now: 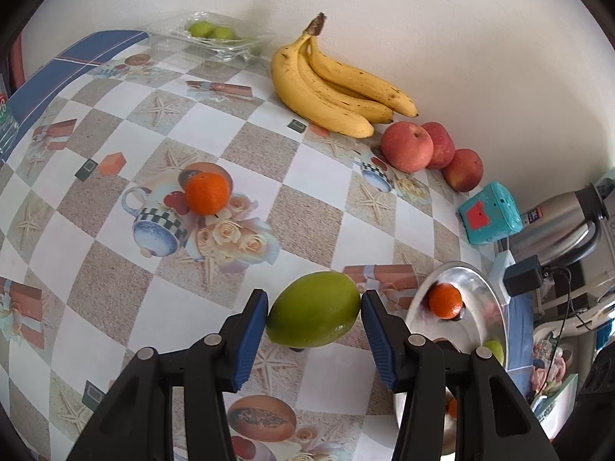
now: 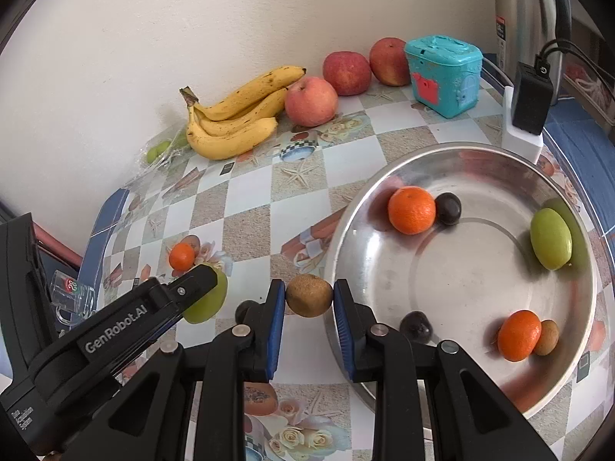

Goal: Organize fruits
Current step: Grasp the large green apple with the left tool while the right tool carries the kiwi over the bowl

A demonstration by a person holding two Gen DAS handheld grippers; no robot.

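My left gripper [image 1: 314, 313] is shut on a green mango [image 1: 313, 309], held just above the patterned table; the mango also shows in the right wrist view [image 2: 205, 303] behind the left gripper's finger. My right gripper [image 2: 309, 296] is shut on a small brown kiwi [image 2: 309, 295] beside the left rim of the steel bowl [image 2: 461, 151]. The bowl holds two oranges [image 2: 411, 209], a green mango [image 2: 550, 239], two dark plums [image 2: 447, 208] and a brown fruit [image 2: 546, 337]. A loose orange [image 1: 207, 193] lies on the table.
Bananas [image 1: 326, 84] and three red apples [image 1: 407, 146] lie along the wall. A clear tray with green fruit [image 1: 209, 30] stands at the far left corner. A teal toy box [image 2: 444, 75], a charger block [image 2: 532, 96] and a steel kettle [image 1: 565, 223] stand right of the apples. A glass mug [image 2: 71, 296] sits at the left edge.
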